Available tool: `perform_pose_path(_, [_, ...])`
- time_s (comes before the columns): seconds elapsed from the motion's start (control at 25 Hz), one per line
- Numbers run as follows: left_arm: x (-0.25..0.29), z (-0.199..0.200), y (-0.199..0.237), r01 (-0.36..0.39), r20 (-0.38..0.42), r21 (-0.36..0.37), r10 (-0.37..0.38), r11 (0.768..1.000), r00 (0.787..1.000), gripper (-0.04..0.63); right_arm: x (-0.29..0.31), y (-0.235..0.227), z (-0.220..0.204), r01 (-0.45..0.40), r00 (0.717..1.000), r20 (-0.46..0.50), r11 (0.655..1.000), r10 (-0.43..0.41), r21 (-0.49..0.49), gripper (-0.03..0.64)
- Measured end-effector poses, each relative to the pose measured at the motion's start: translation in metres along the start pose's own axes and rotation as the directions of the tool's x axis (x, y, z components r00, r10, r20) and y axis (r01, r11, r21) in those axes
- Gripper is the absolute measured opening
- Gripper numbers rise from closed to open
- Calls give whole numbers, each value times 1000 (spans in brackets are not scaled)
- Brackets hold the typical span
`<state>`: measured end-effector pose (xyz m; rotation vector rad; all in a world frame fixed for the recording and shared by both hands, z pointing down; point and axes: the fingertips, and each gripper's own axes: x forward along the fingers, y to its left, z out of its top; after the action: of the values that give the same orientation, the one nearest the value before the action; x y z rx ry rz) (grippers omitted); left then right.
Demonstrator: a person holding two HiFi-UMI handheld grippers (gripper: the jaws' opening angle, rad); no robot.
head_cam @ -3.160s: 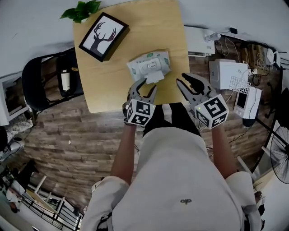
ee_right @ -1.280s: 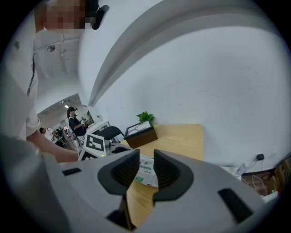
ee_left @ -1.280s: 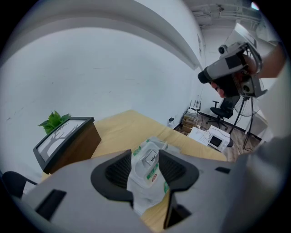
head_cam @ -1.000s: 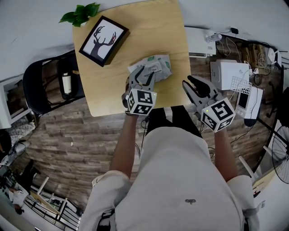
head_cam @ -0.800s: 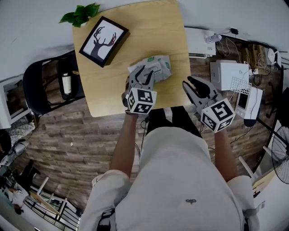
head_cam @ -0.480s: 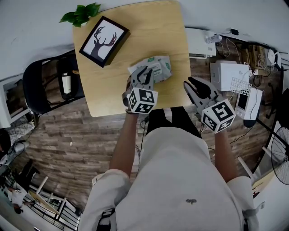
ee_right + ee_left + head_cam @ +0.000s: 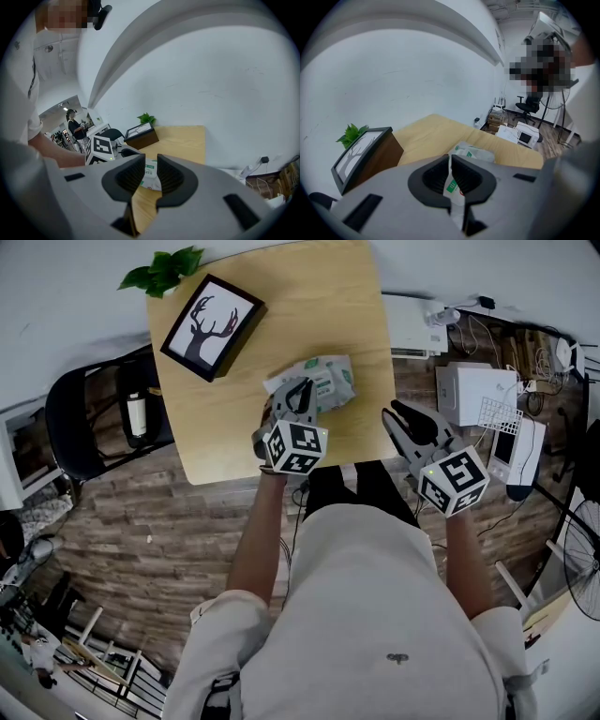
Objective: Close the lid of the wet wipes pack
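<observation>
My nearer left gripper (image 7: 298, 397) has just closed on the white lid flap (image 7: 453, 190) of the soft green-and-white wet wipes pack (image 7: 334, 379) lying just ahead on the light wooden table (image 7: 234, 381), long axis across me, while the right gripper (image 7: 401, 418), jaws just narrowing yet apart, holds nothing.

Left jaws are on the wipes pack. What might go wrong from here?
The left gripper, whose jaws have just been closing, pinches a thin white flap of the wet wipes pack. Nothing else holds the pack, so pushing may slide it across the table instead of folding the flap shut. The pinched flap may crease.
</observation>
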<state>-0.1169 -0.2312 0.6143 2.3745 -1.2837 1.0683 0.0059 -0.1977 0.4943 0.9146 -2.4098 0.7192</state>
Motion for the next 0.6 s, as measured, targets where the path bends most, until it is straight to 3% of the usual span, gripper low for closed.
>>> perform_pose_path(0.6, [18,-11,5,7,-43,-6,-7,1000,999,18,9,-2,-3,2,1000,-22,1000,-1,13,63])
